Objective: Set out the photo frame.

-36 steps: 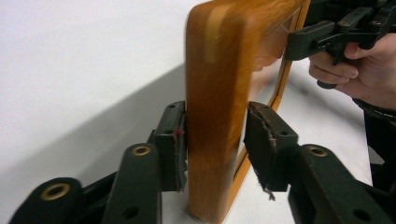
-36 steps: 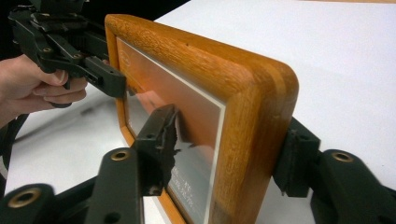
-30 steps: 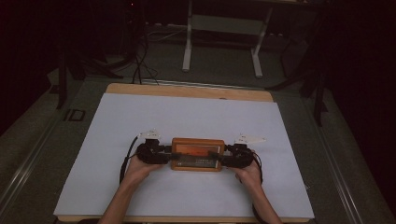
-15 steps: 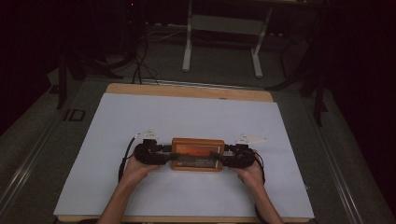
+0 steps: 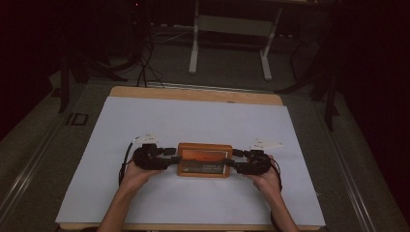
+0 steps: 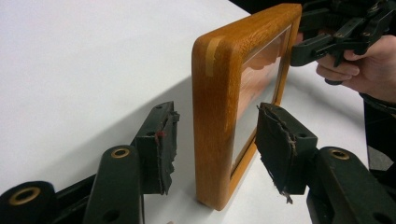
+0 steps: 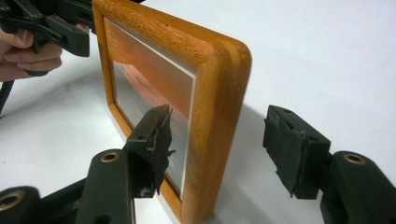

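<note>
A wooden picture frame (image 5: 204,159) with a glass front stands upright on its long edge on the white table sheet (image 5: 193,121). My left gripper (image 5: 173,155) is at its left end and my right gripper (image 5: 235,159) at its right end. In the left gripper view the frame's end (image 6: 215,116) sits between the jaws of the left gripper (image 6: 217,135), which have just been opening; both pads stand clear of the wood. In the right gripper view the frame's other end (image 7: 219,84) lies between the jaws of the right gripper (image 7: 218,126), with the back pad (image 7: 289,149) well off it. Both grippers are open.
The sheet covers a wooden board whose far edge (image 5: 193,93) shows at the back. Beyond the table a metal stand (image 5: 229,43) and cables (image 5: 145,63) are on the dark floor. Each hand comes in from the near edge.
</note>
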The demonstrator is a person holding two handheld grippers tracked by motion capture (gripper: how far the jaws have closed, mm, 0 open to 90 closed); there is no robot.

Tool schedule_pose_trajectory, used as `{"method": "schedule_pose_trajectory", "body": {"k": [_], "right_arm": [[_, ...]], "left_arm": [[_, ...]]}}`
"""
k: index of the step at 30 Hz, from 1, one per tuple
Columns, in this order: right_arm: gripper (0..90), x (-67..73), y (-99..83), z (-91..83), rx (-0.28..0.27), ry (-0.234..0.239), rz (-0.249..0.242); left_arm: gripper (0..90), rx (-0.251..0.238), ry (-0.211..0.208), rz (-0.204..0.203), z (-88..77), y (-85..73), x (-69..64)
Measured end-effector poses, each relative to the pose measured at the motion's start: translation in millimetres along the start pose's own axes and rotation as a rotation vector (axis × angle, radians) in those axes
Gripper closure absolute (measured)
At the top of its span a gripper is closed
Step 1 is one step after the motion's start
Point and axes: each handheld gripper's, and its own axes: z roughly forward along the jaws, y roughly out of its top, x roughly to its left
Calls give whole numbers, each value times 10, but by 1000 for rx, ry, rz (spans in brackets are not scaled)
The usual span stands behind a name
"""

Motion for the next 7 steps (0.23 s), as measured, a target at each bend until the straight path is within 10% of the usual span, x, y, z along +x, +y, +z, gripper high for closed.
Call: {"method": "schedule_pose_trajectory", "body": {"k": [7], "right_arm": [[411,-19,3,-134,-5,14,-19]], "left_arm": [[472,9,-2,15,-137,12,33]]}}
